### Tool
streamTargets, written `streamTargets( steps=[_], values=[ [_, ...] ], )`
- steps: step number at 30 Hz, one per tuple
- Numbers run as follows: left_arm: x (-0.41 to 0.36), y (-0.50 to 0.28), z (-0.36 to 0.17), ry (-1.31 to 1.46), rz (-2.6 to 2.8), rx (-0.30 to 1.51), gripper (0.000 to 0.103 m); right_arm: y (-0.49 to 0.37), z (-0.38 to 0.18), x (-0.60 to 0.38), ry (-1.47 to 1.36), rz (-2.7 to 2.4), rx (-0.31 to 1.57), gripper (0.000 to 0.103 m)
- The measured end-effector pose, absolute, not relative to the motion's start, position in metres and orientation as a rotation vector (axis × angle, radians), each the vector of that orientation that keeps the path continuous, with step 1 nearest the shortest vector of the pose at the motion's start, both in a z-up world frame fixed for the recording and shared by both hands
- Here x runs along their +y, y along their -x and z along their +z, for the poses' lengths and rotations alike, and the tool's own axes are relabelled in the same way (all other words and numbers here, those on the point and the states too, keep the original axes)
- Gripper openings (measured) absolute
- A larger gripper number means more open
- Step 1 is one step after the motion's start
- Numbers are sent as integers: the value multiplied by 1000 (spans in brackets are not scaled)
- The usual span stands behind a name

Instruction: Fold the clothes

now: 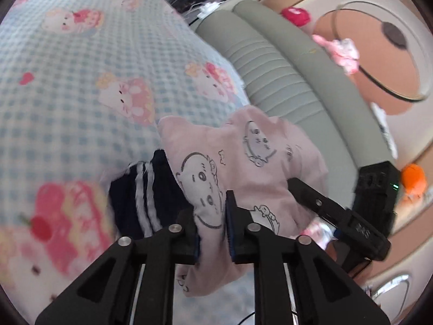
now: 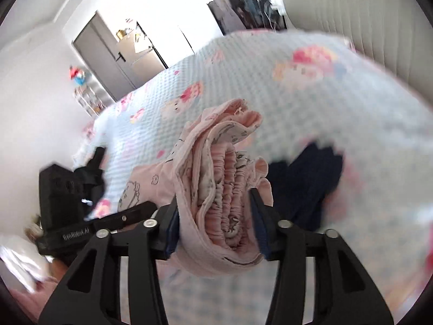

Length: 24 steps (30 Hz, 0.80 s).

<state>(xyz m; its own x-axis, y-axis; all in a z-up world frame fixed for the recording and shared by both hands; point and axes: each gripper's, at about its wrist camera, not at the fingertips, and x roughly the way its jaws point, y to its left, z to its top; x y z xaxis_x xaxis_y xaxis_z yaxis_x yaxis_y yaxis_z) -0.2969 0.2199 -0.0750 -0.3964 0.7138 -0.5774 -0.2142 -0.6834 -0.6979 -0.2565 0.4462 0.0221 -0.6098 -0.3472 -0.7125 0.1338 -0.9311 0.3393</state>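
From my right wrist view I can read white lettering, "GenRobot.AI", on the black bar of the left gripper (image 2: 73, 237); the print is small and slightly blurred. In the left wrist view the right gripper (image 1: 362, 227) carries pale characters on its black body, but they sit upside down and are too smeared for me to read. I find no other legible writing.

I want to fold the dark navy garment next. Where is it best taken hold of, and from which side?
Judging by what shows, grip the navy garment at its white-striped band, coming from above on the bedspread side. That edge lies exposed; the rest sits under the pink garment, which the left gripper and right gripper both hold.
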Motion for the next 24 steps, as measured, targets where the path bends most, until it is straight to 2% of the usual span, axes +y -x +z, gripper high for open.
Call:
streamTargets(
  steps=[1,2,3,5,8,10,11,17,20,21,24],
  values=[
    [224,310,-91,1331,2108,-684,36,266,13,453,-1302,-2606,-322,60],
    [227,323,-107,1429,2106,-647,41,275,5,460,-1388,-2637,-274,60],
    [230,329,-124,1524,2098,-608,40,281,-5,466,-1470,-2669,-225,60],
    [222,328,-129,1525,2147,-594,39,276,-13,482,-1484,-2728,-199,60],
    [206,305,-97,1208,2284,-630,39,259,-6,498,-1348,-2782,-241,57],
    [216,303,-88,1124,2257,-590,39,255,-1,485,-1245,-2786,-258,38],
    [223,305,-86,1112,2234,-563,39,257,-2,471,-1207,-2786,-250,36],
    [252,338,-117,1353,2141,-531,39,286,-37,431,-1357,-2733,-139,35],
    [244,335,-136,1421,2139,-532,29,291,-65,434,-1462,-2759,-7,39],
    [241,334,-143,1437,2135,-538,27,290,-72,437,-1475,-2744,-26,46],
    [236,329,-154,1408,2135,-499,17,284,-86,445,-1492,-2716,-81,49]
  ],
)
